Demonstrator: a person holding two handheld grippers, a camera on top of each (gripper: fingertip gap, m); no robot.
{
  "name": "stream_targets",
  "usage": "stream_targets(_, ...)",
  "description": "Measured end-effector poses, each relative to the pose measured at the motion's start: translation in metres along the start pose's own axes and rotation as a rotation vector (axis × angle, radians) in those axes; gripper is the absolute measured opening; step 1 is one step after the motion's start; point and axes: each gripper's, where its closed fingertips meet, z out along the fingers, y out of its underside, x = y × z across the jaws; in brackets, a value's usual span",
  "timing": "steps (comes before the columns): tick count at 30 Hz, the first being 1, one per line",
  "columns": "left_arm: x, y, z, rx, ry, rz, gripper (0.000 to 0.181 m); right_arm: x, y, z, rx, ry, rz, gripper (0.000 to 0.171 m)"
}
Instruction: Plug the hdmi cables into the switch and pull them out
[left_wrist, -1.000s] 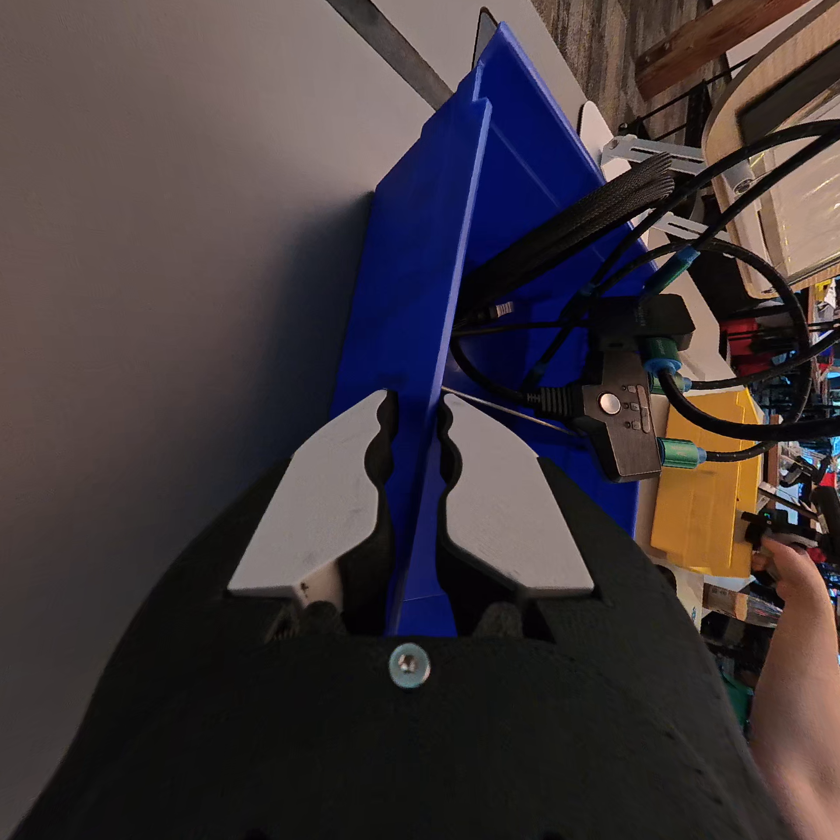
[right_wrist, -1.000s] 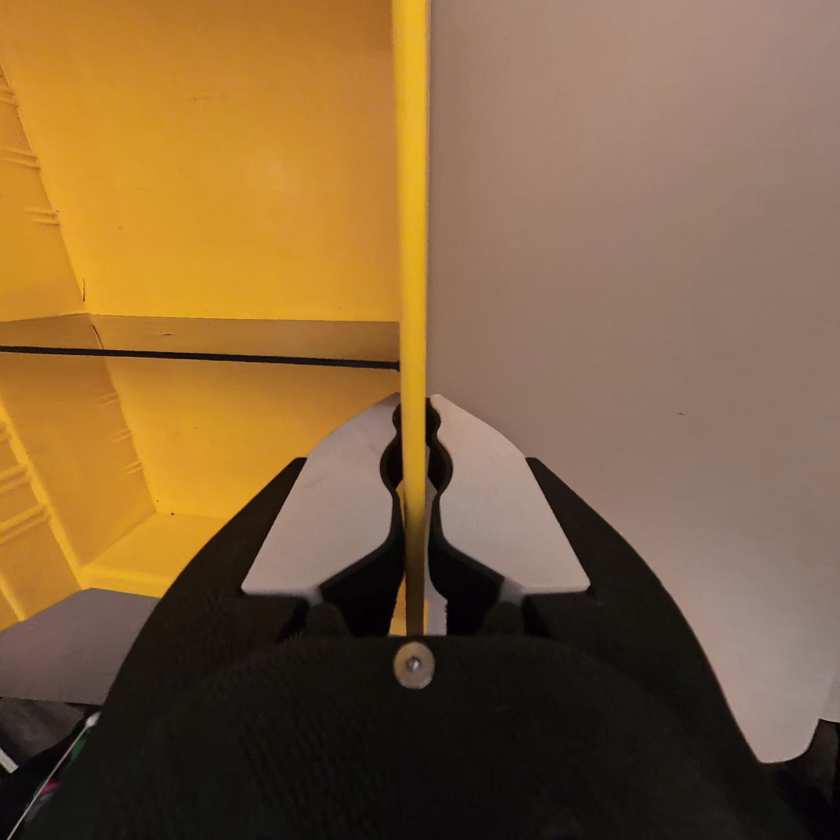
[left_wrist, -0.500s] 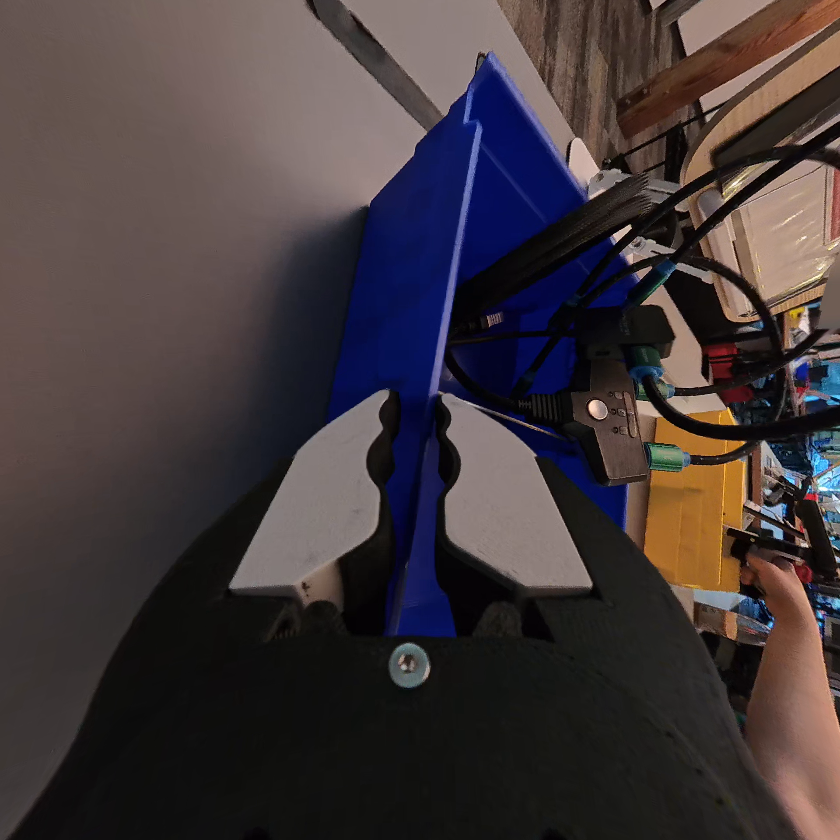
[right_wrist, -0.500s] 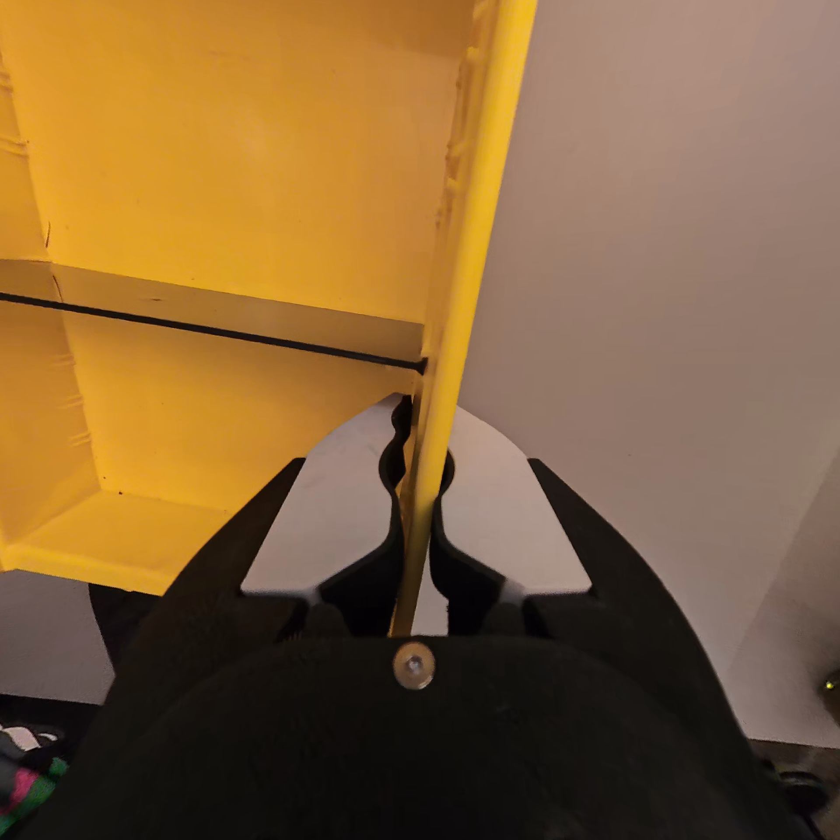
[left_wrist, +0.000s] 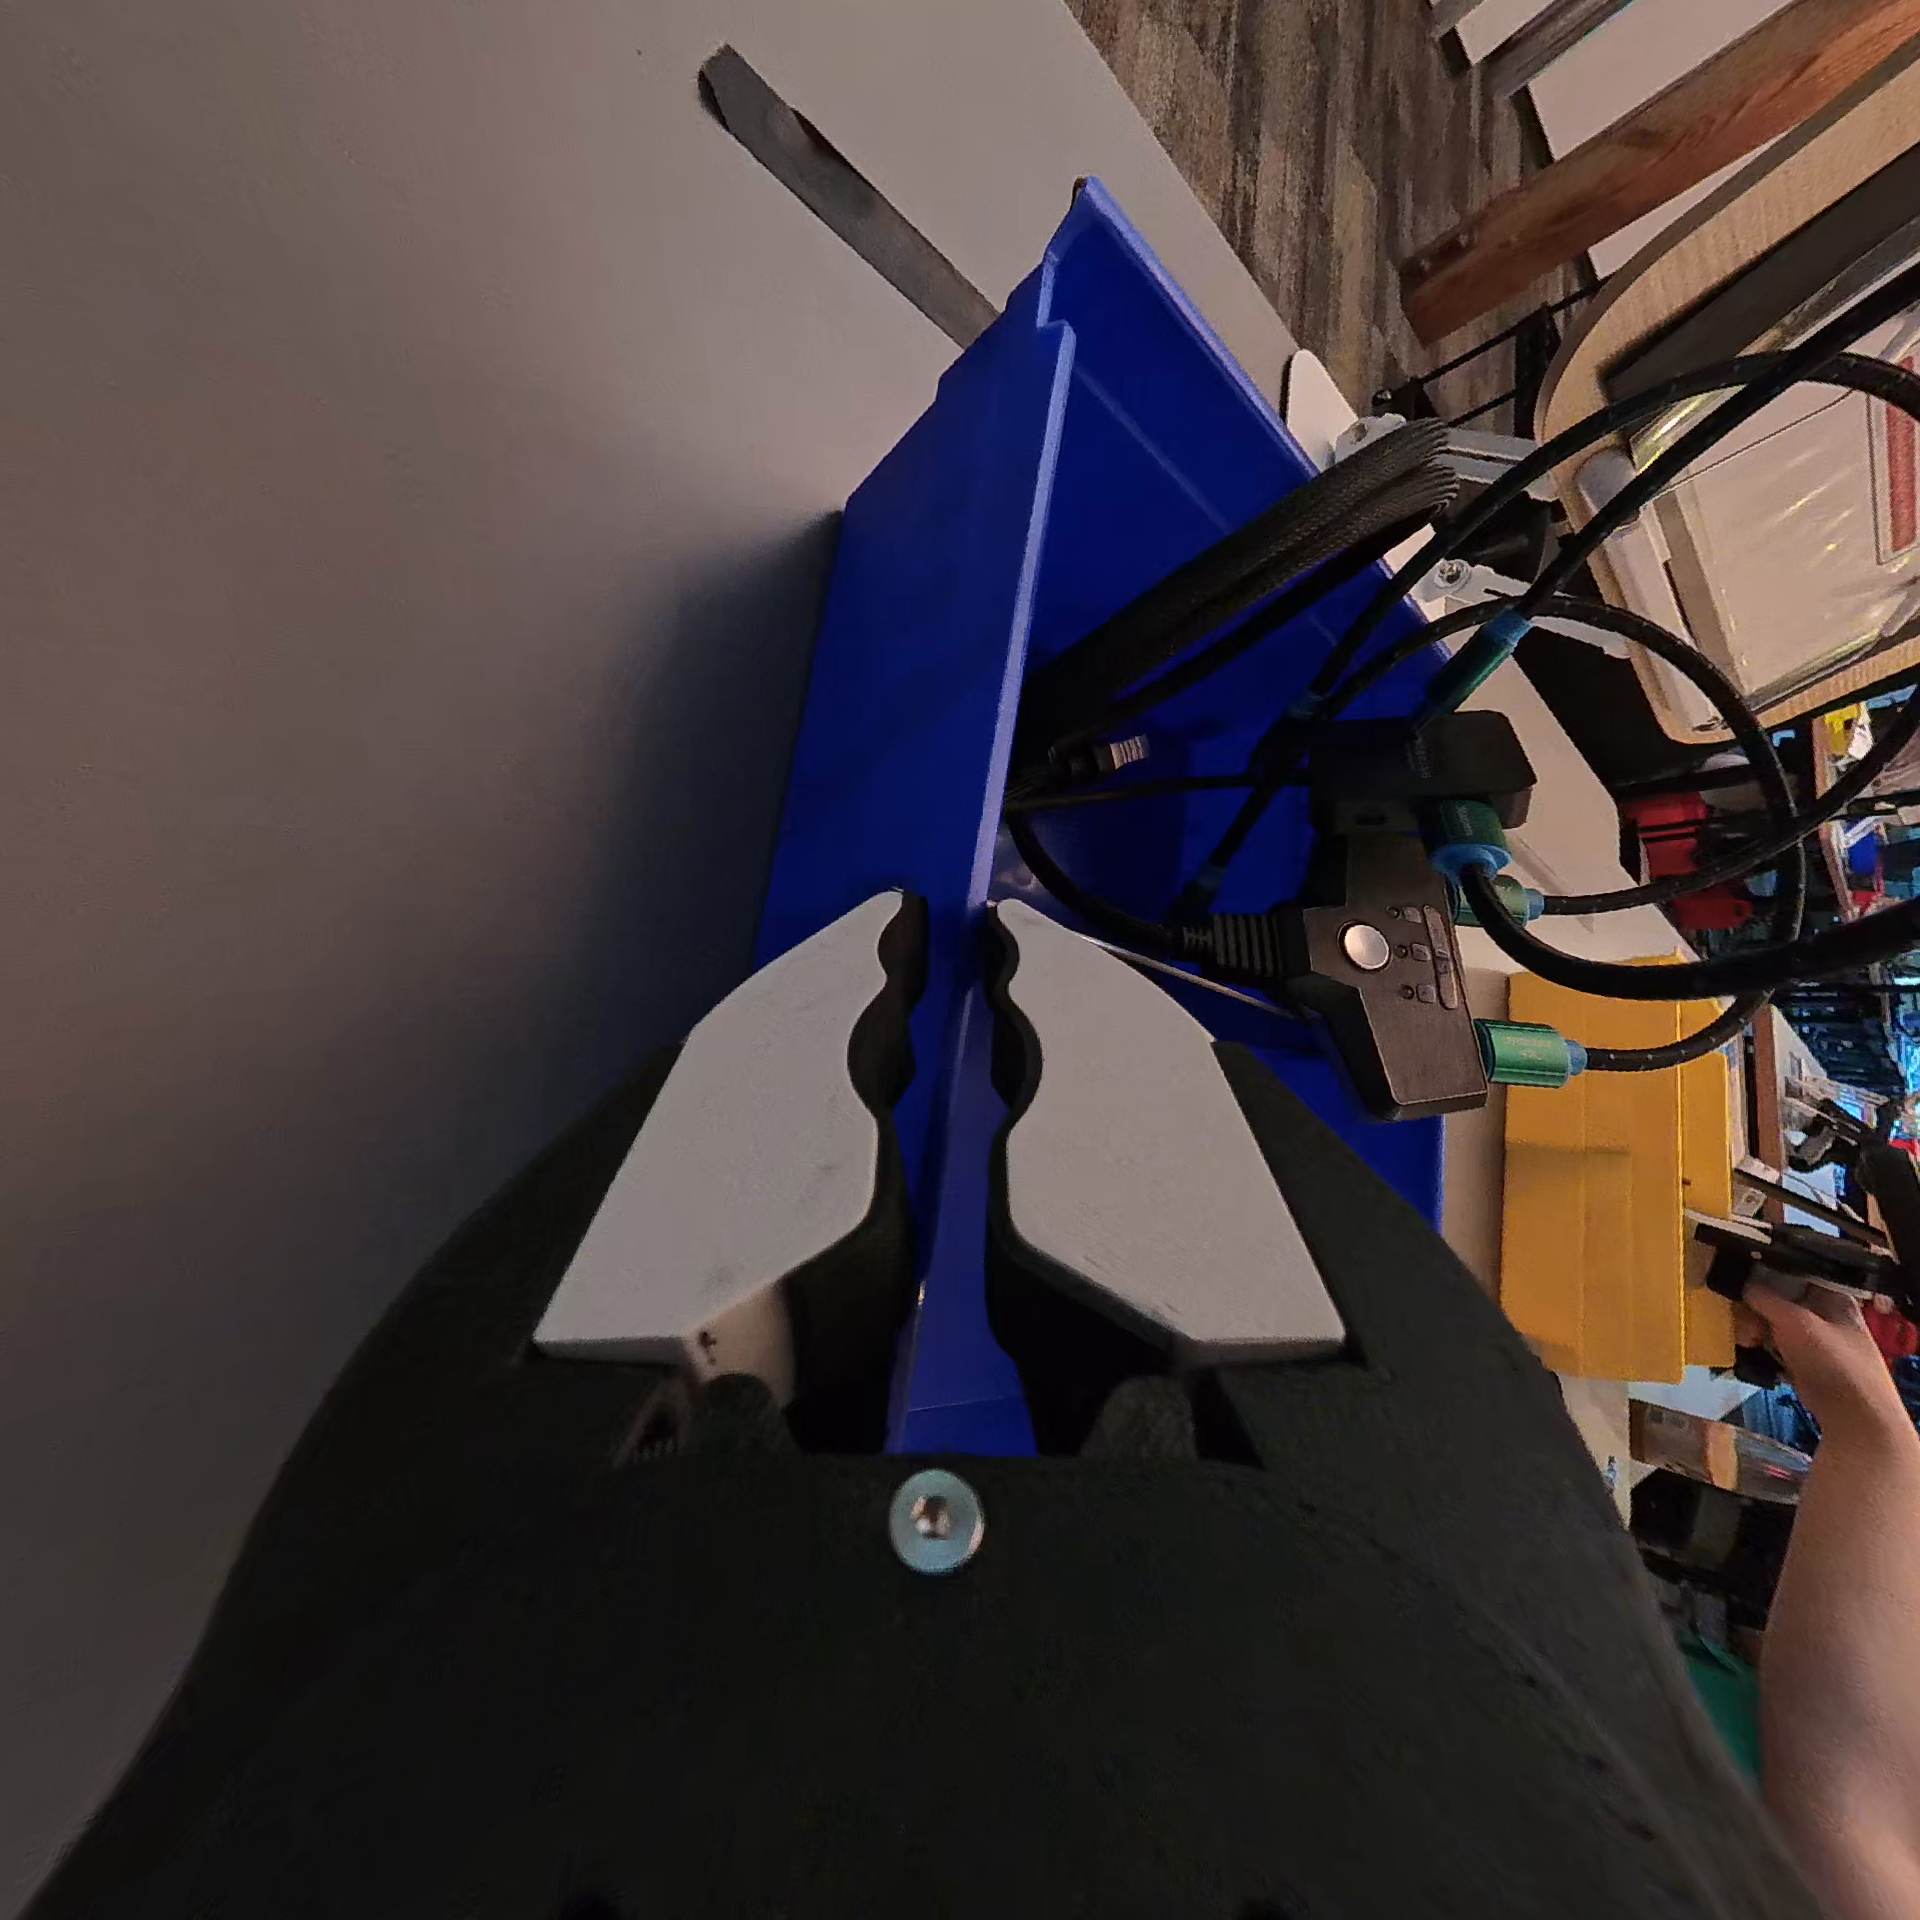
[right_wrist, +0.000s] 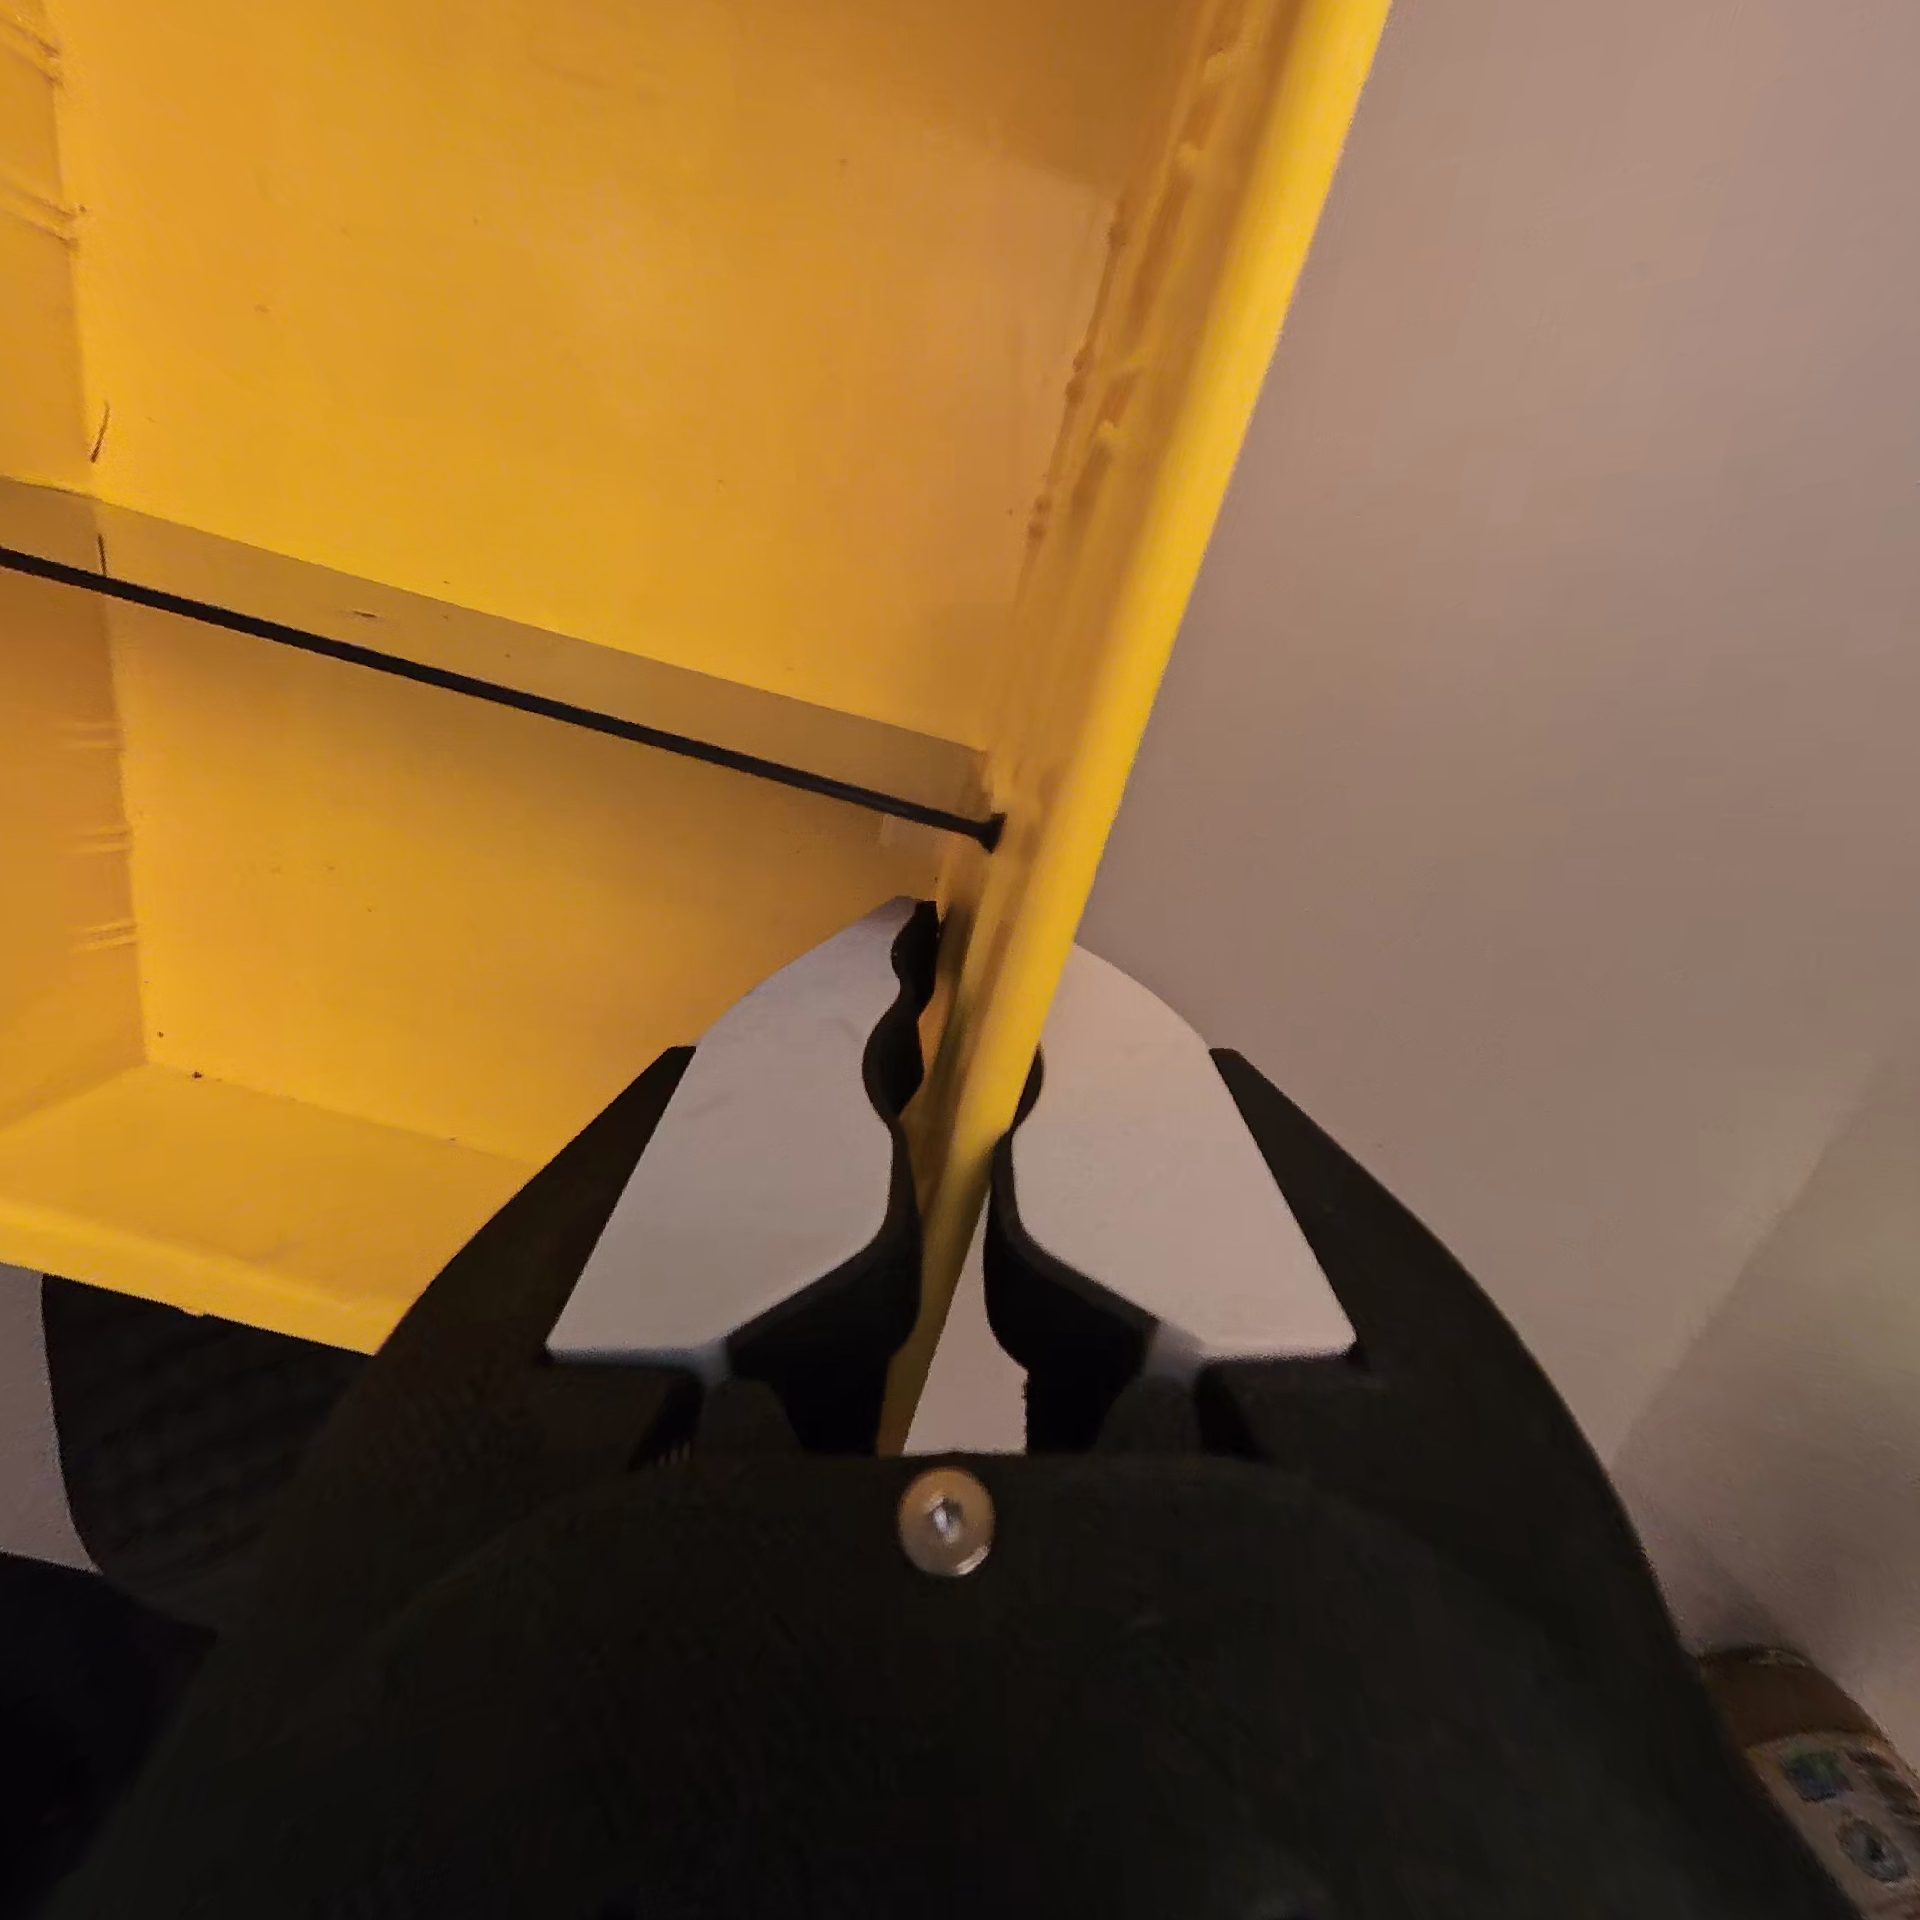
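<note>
While the white worktop (left_wrist: 364, 520) fills the left, the left gripper (left_wrist: 951, 925) has its jaws closed on the blue bin's (left_wrist: 925, 665) wall; the switch (left_wrist: 1392, 987), long axis across the rim, cables (left_wrist: 1662, 966) trailing right, hangs there. The right gripper (right_wrist: 971, 935) clamps the yellow bin's (right_wrist: 623, 364) wall.

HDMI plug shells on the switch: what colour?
Metallic green on the HDMI plug shells at the switch, with black braided cables. Clearest in the left wrist view.

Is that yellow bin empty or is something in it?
Empty, as far as shown: the yellow bin has bare inner walls and floor, crossed only by a thin black rod. The right gripper grips its wall.
</note>
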Motion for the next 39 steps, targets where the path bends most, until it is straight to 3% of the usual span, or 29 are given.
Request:
stream_targets(5, 0.000, 0.000, 0.000, 0.003, -0.002, 0.000, 0.009, -0.001, 0.000, 0.000, -0.008, -0.001, 0.112, 0.007)
stream_targets(18, -0.006, -0.001, -0.006, 0.024, -0.007, -0.019, 0.009, 0.010, 0.007, -0.002, -0.013, 0.011, 0.171, 0.007)
stream_targets(39, -0.016, -0.008, -0.013, 0.062, -0.055, -0.003, 0.007, 0.021, 0.011, -0.003, 0.004, 0.011, 0.080, 0.008)
